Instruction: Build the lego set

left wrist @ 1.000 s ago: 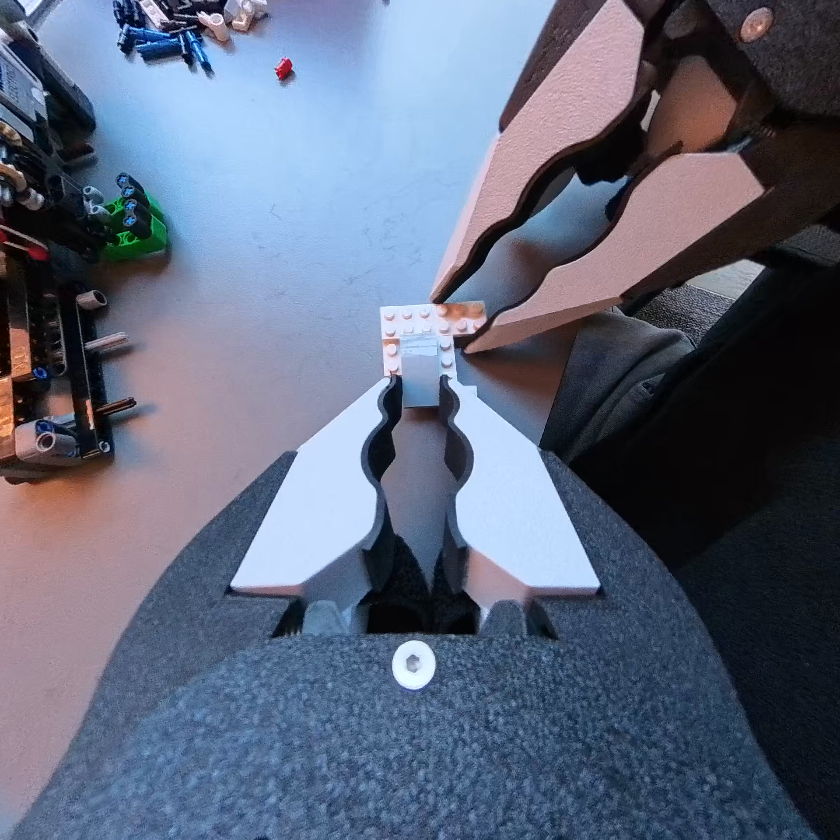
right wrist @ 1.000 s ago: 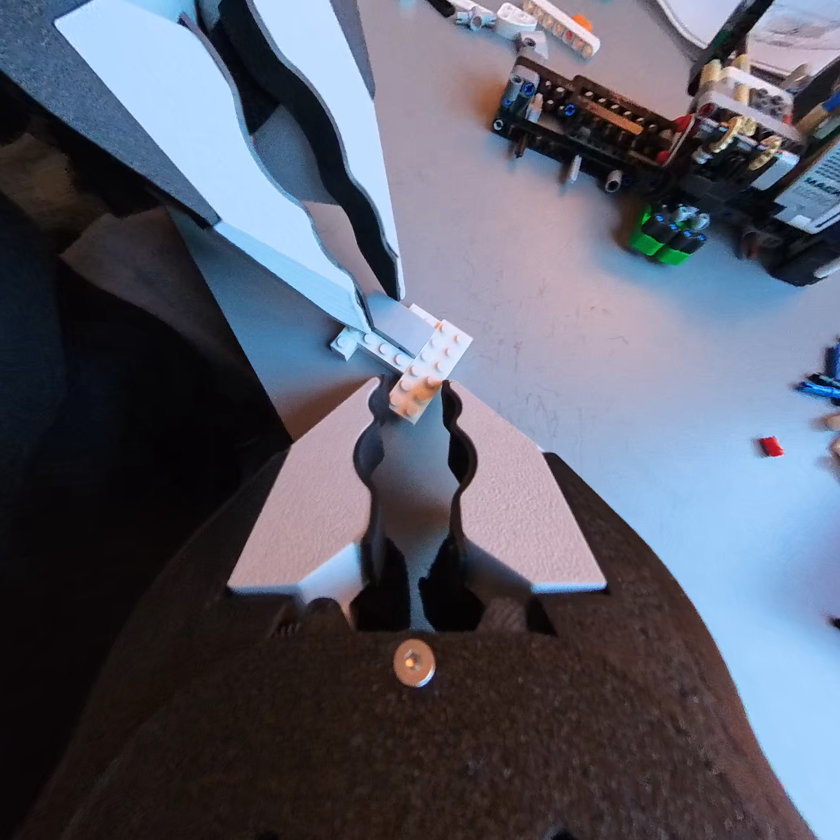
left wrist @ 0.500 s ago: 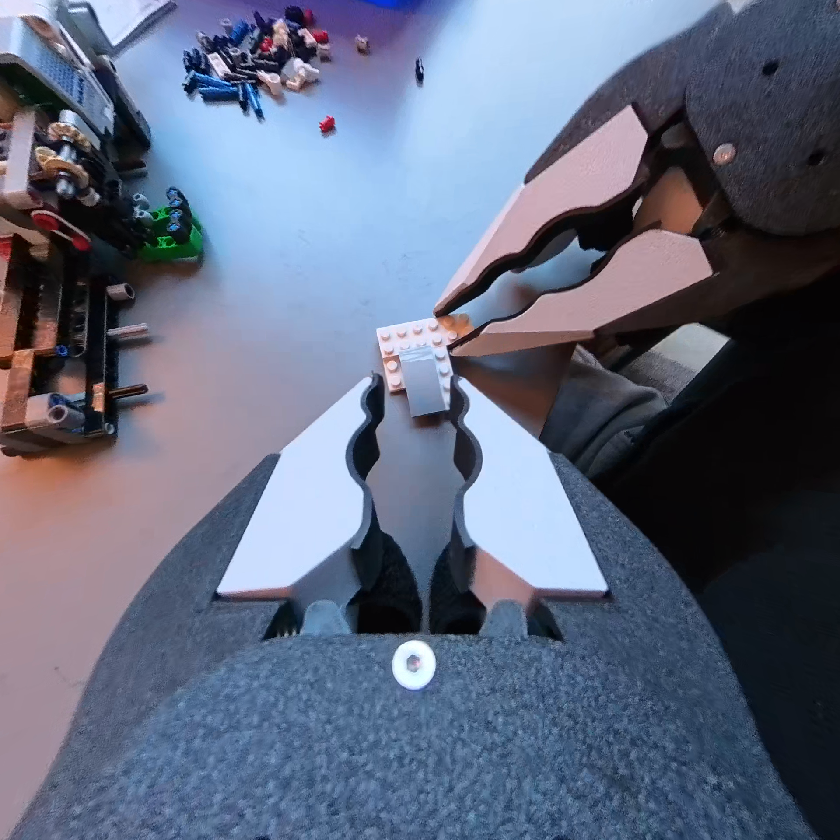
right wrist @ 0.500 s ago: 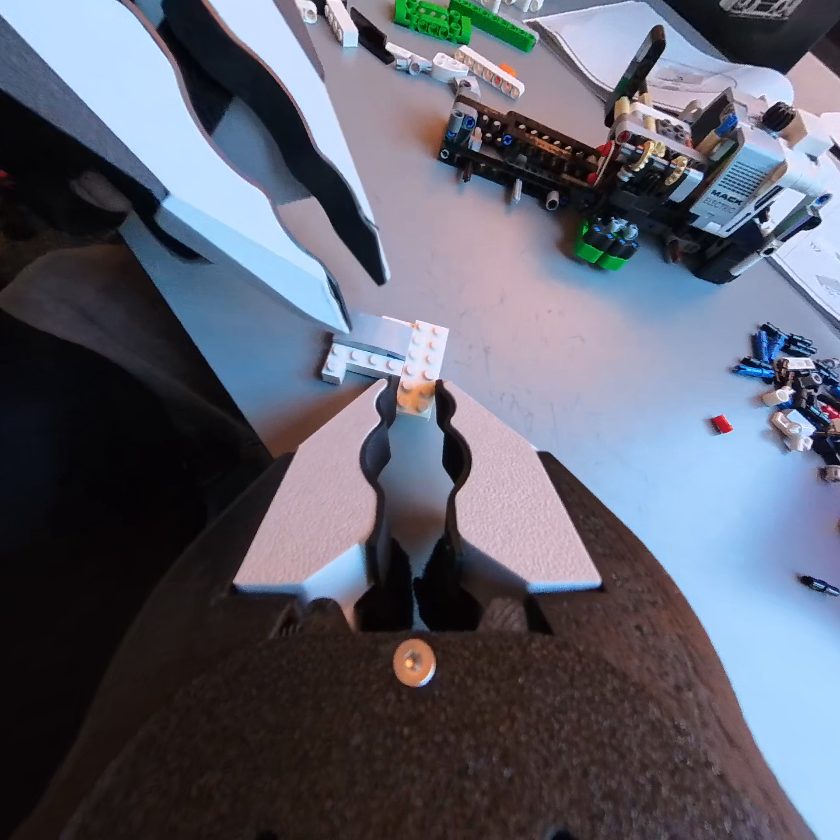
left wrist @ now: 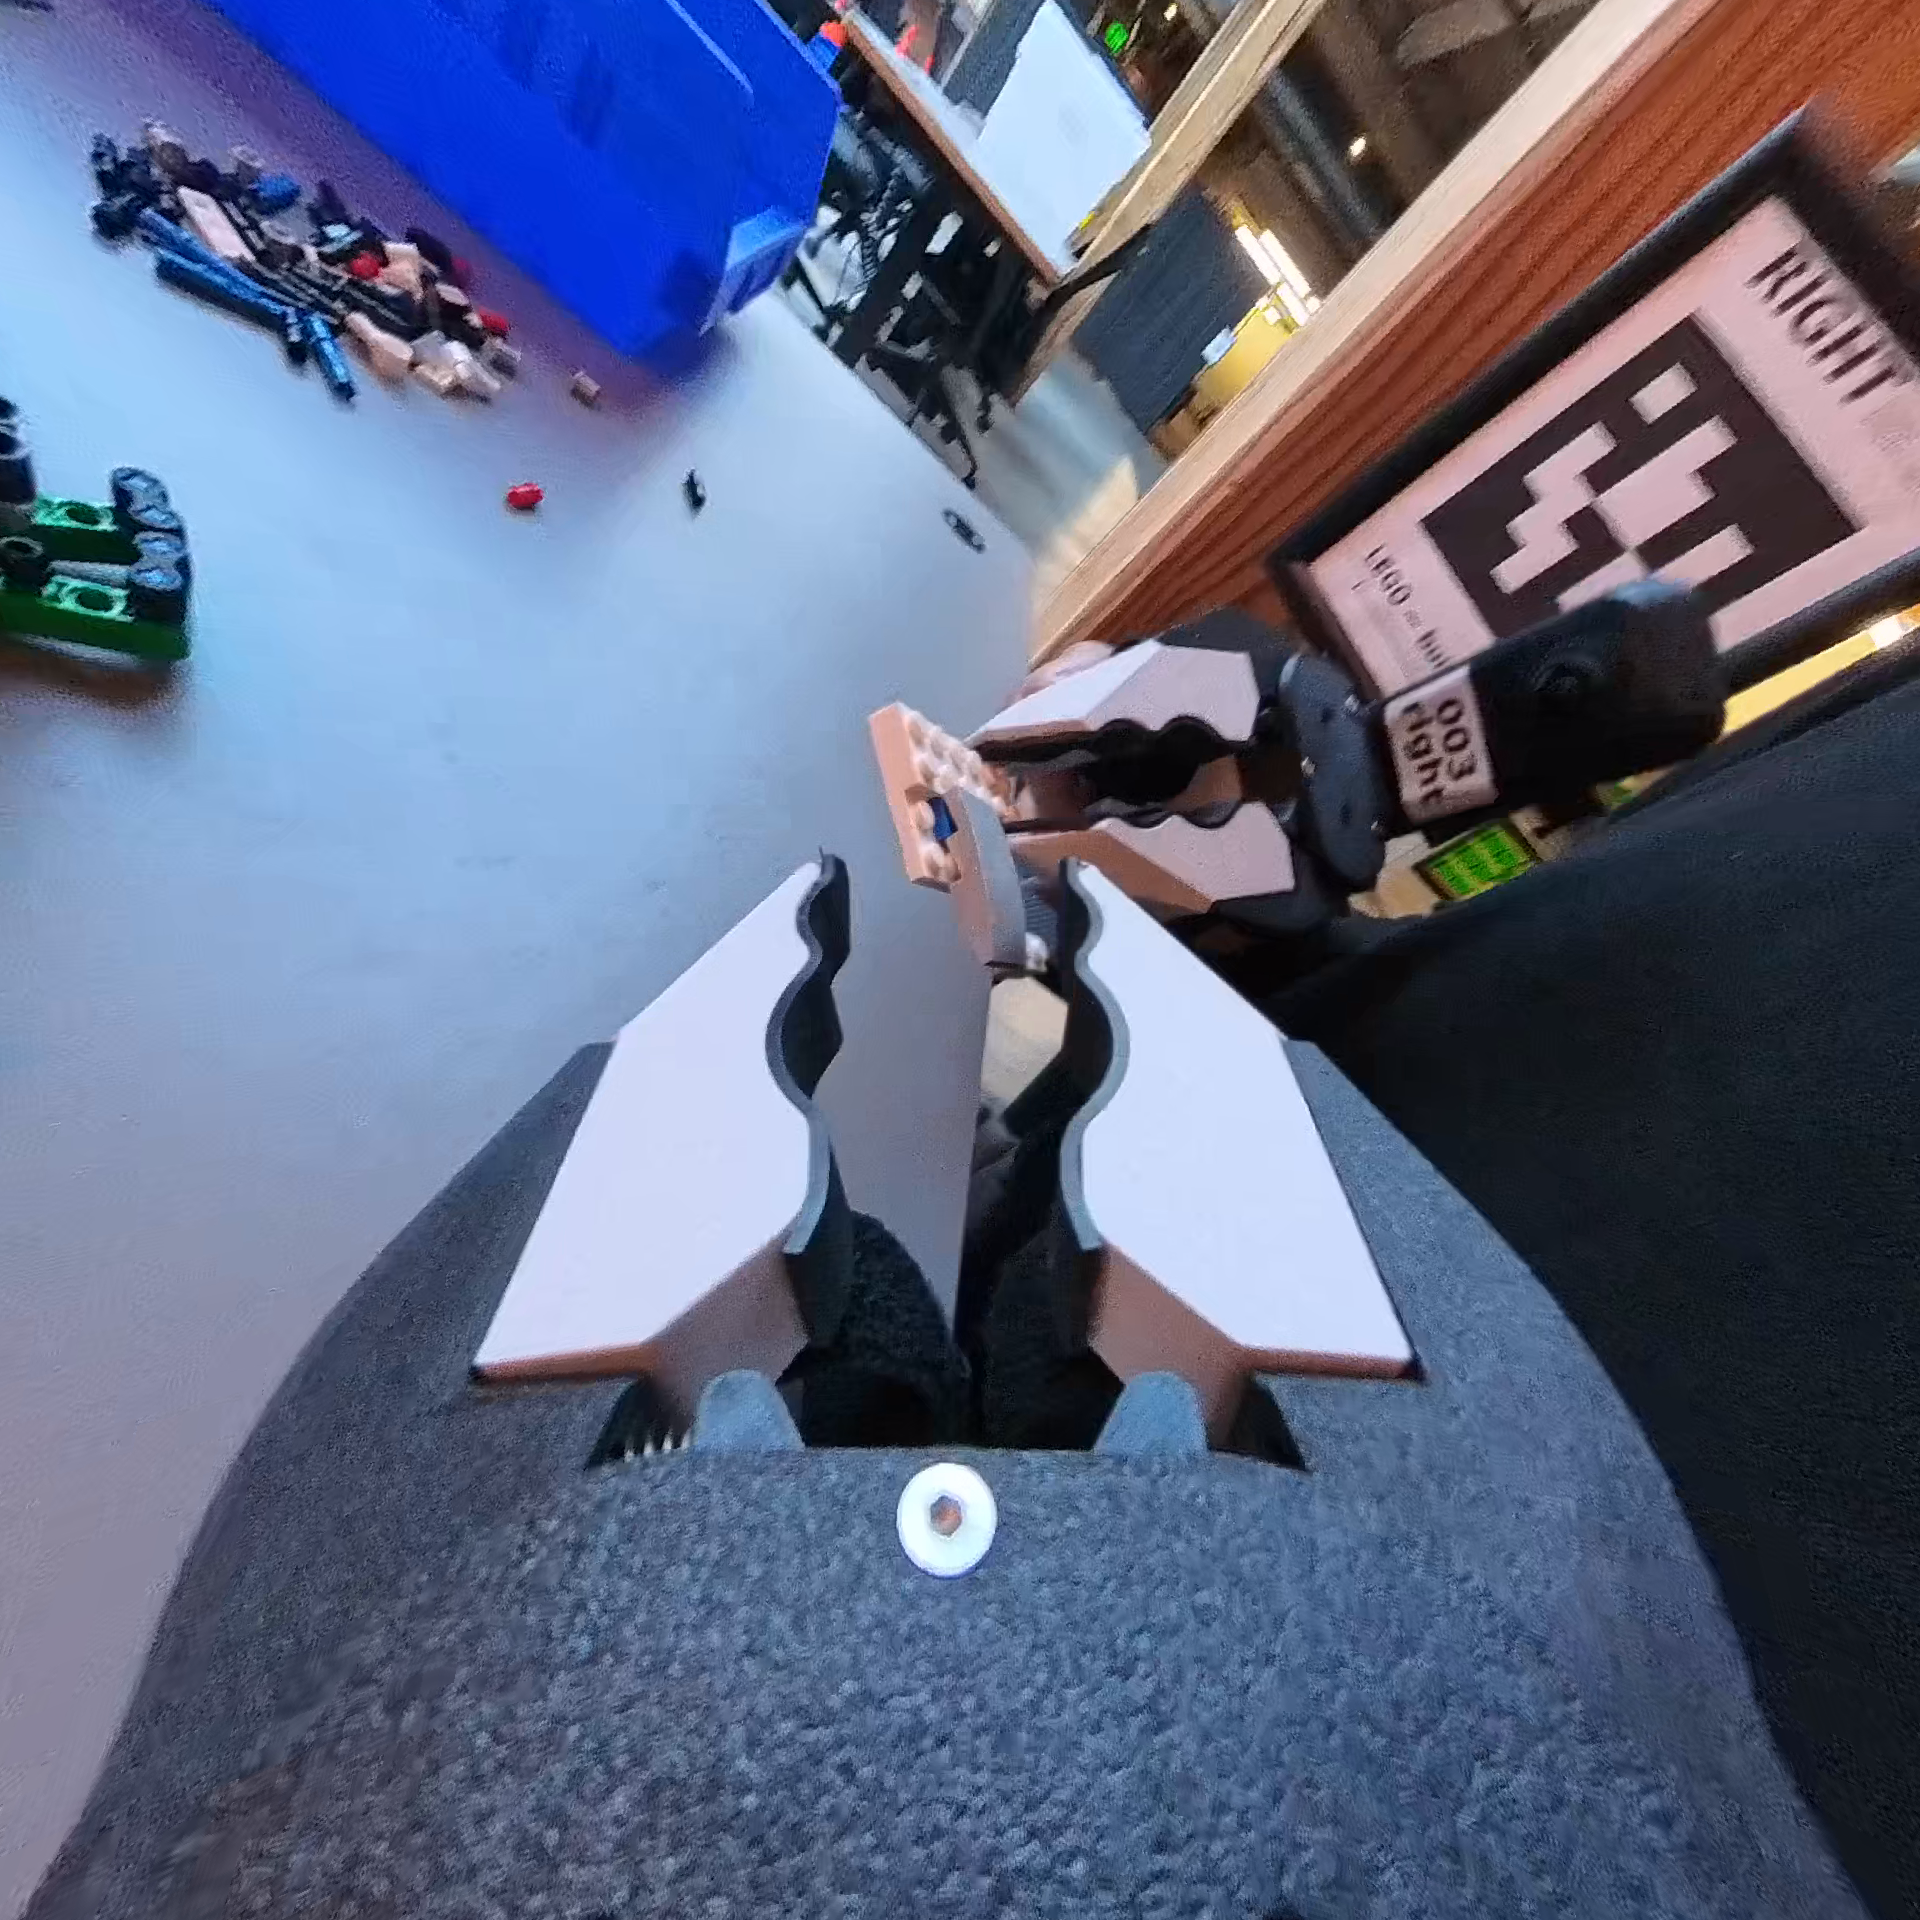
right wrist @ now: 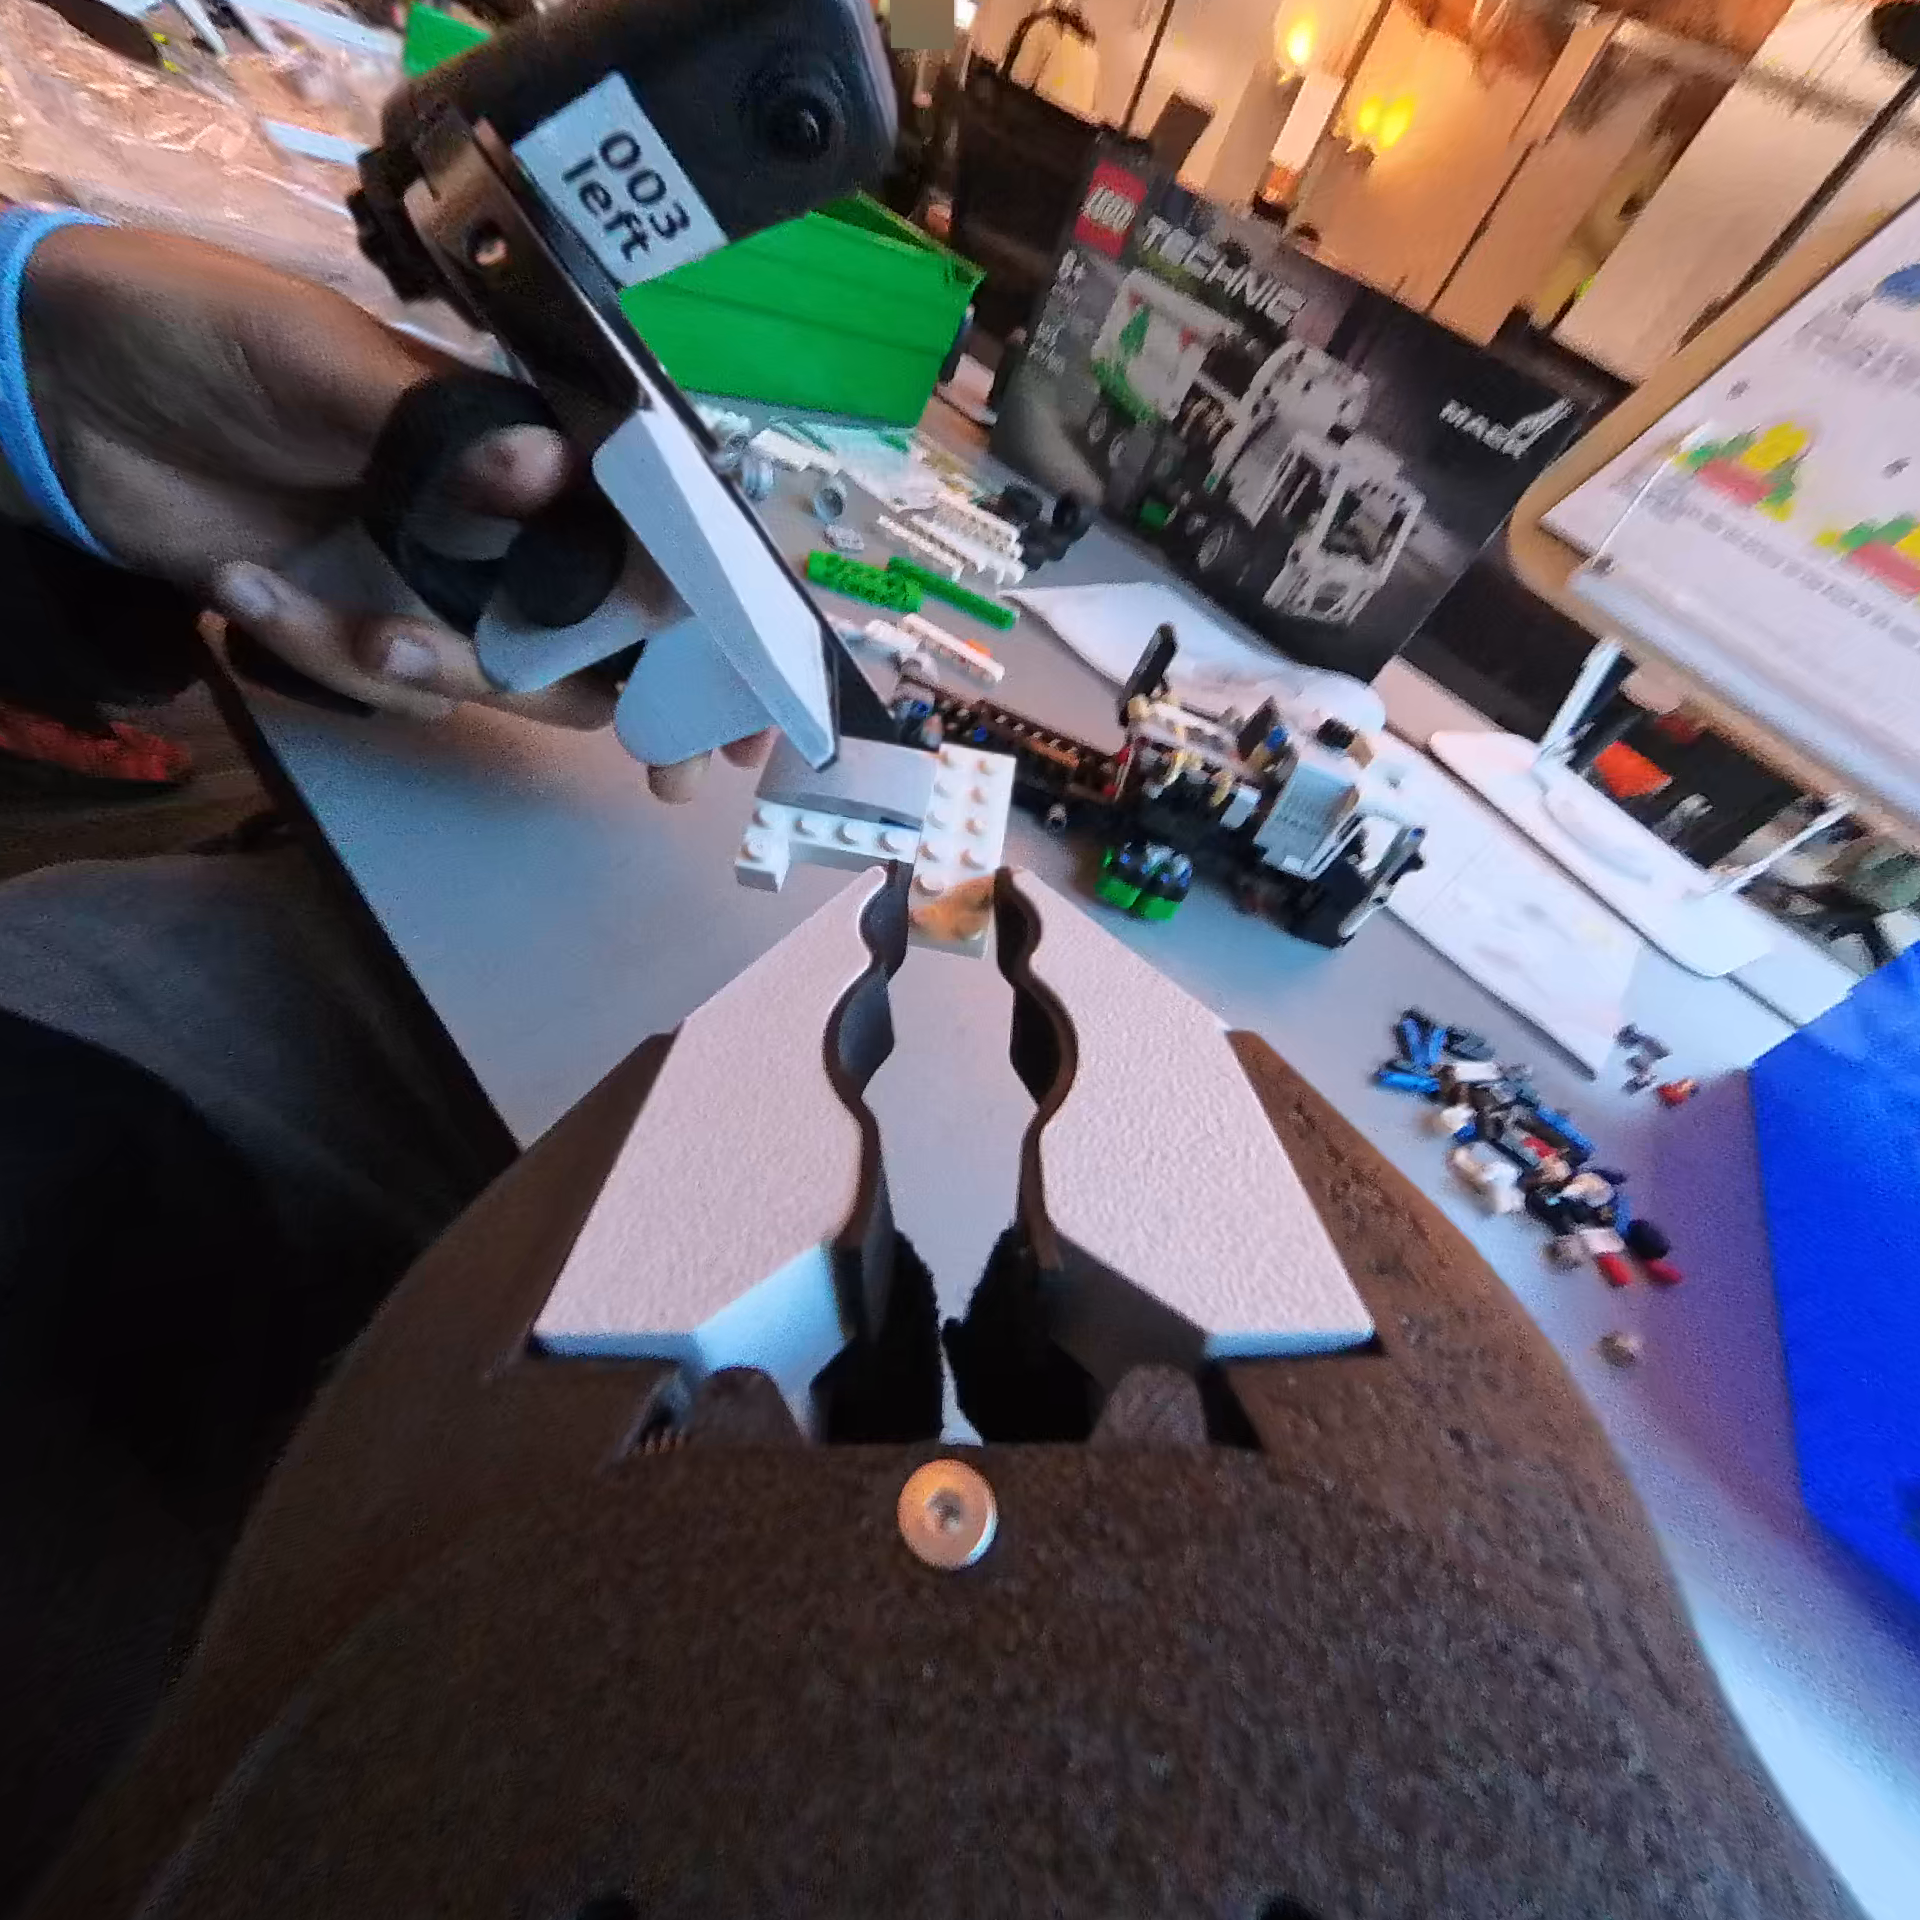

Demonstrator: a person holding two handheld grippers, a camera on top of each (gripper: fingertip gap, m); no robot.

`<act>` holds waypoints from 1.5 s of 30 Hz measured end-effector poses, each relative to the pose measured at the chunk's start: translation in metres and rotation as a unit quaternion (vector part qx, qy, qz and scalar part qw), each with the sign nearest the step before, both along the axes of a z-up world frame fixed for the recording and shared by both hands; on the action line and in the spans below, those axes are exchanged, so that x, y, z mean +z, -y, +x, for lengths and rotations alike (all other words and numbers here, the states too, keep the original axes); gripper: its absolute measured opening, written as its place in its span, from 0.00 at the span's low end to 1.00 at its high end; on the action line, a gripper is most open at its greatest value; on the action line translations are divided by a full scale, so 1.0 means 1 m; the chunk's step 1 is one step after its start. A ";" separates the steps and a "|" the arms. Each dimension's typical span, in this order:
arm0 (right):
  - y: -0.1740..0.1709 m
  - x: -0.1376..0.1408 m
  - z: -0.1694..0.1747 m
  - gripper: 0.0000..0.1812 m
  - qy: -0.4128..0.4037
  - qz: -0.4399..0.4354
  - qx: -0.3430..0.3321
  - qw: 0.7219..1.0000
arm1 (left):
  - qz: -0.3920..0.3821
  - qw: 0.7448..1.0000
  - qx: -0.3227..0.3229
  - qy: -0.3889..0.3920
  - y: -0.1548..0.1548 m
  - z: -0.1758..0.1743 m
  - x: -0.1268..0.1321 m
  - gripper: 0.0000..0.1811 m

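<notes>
A small L-shaped assembly of white studded plates with a smooth grey tile (right wrist: 868, 795) is held up off the grey table (left wrist: 520, 779). My right gripper (right wrist: 948, 883) is shut on the end of its white plate. In the left wrist view the assembly (left wrist: 935, 821) stands on edge, and the right gripper (left wrist: 1000, 784) grips it from the right. My left gripper (left wrist: 951, 873) is open and empty, its jaws on either side of the assembly's near end. In the right wrist view the left gripper's fingertip (right wrist: 816, 727) sits just above the grey tile.
A part-built black truck chassis (right wrist: 1195, 790) lies behind, with a green block with black pins (right wrist: 1143, 873) (left wrist: 94, 571). A pile of small pins (right wrist: 1517, 1153) (left wrist: 312, 281) lies beside a blue bin (left wrist: 582, 135). The set box (right wrist: 1247, 447) and a green bin (right wrist: 810, 312) stand at the back. Both grippers' tips are close together, under 4 cm apart.
My left gripper let go of the grey tile and opened wider. My right gripper kept its hold and lifted the assembly off the table, tipping it on edge. Both views swung upward.
</notes>
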State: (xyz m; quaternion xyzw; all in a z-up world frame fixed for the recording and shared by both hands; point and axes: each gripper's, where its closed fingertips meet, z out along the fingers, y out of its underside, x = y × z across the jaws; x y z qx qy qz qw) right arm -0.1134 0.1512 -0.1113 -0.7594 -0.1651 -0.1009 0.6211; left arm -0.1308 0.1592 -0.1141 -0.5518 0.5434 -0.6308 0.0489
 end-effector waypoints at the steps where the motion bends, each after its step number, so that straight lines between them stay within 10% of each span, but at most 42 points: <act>1: -0.002 0.003 0.001 0.09 0.010 0.009 -0.004 1.000 | -0.013 1.000 -0.002 0.003 0.001 0.002 0.003 0.20; 10: -0.013 0.003 0.000 0.09 0.020 0.025 0.000 0.999 | -0.071 0.997 0.016 0.010 -0.002 0.007 0.008 0.05; 30: 0.009 0.034 -0.048 0.14 -0.217 -0.079 0.299 0.926 | 0.193 0.967 -0.065 0.153 0.025 -0.025 0.035 0.05; 45: 0.015 0.036 -0.056 0.06 -0.221 -0.102 0.337 0.909 | 0.237 0.954 -0.097 0.156 0.032 -0.035 0.031 0.04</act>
